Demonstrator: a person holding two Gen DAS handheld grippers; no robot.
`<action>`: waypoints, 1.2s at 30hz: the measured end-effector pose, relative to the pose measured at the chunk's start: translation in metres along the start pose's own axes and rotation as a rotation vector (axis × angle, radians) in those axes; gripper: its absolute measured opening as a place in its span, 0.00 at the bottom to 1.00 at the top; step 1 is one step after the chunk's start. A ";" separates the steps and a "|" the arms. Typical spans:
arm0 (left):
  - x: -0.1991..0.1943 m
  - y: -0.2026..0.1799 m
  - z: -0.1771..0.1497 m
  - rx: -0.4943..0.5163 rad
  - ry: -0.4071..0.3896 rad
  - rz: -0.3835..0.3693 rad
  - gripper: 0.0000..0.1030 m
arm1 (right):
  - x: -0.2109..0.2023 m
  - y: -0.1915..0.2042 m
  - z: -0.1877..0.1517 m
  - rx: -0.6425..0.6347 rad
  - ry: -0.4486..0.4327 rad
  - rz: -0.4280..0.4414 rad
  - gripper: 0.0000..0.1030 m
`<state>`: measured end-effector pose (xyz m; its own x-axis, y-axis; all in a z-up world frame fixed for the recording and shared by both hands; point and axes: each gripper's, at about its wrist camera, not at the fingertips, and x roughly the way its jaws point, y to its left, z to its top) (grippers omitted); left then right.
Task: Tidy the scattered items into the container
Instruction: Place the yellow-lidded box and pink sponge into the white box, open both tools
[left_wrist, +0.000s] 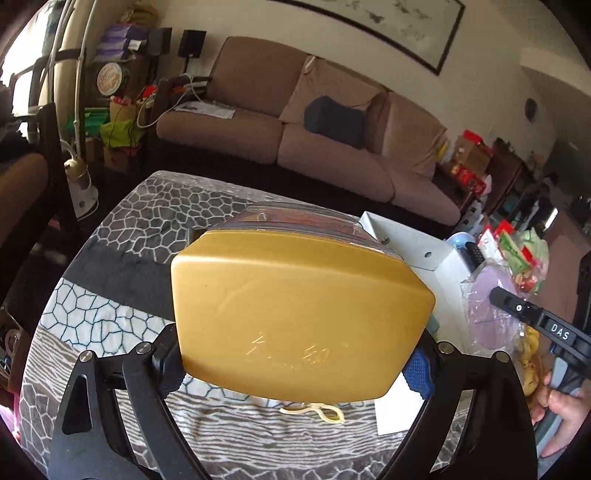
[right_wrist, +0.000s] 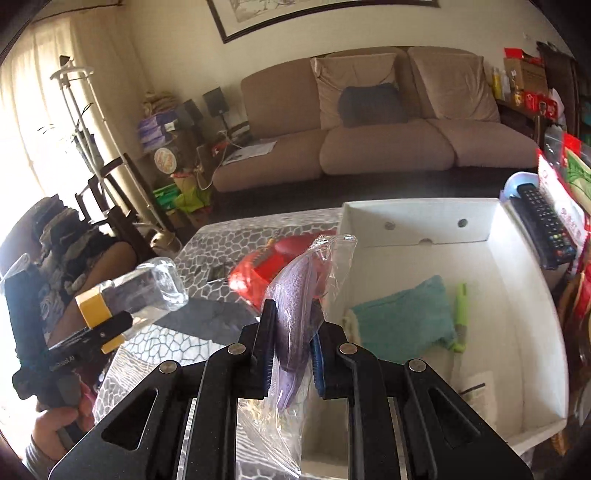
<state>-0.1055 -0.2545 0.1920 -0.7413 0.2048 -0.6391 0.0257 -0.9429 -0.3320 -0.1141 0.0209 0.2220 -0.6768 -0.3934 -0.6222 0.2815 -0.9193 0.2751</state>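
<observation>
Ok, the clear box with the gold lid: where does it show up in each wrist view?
Left wrist: the clear box with the gold lid fills the centre, gripped between the left gripper fingers, lid toward the camera.
Right wrist: the same box sits at the left edge, seen side-on, clear body pointing right.
Shared landmark: the white container.

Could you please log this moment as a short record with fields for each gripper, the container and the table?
left gripper: shut on clear box with gold lid, raised above the table
right gripper: shut on bagged purple pad
container: white box, open, holds teal cloth and green tool
table: red case on patterned cloth
</observation>
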 end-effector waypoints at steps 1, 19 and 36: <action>0.004 -0.013 0.001 0.004 0.005 -0.010 0.89 | -0.005 -0.013 0.000 0.014 0.004 -0.008 0.16; 0.121 -0.187 0.005 0.056 0.092 -0.056 0.89 | 0.082 -0.151 -0.009 0.302 0.180 0.079 0.20; 0.249 -0.315 -0.043 0.005 0.294 -0.094 0.89 | -0.055 -0.211 -0.003 -0.075 0.095 -0.184 0.81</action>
<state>-0.2691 0.1051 0.1078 -0.5147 0.3580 -0.7791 -0.0381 -0.9173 -0.3964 -0.1340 0.2359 0.1955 -0.6555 -0.2150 -0.7239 0.2116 -0.9725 0.0972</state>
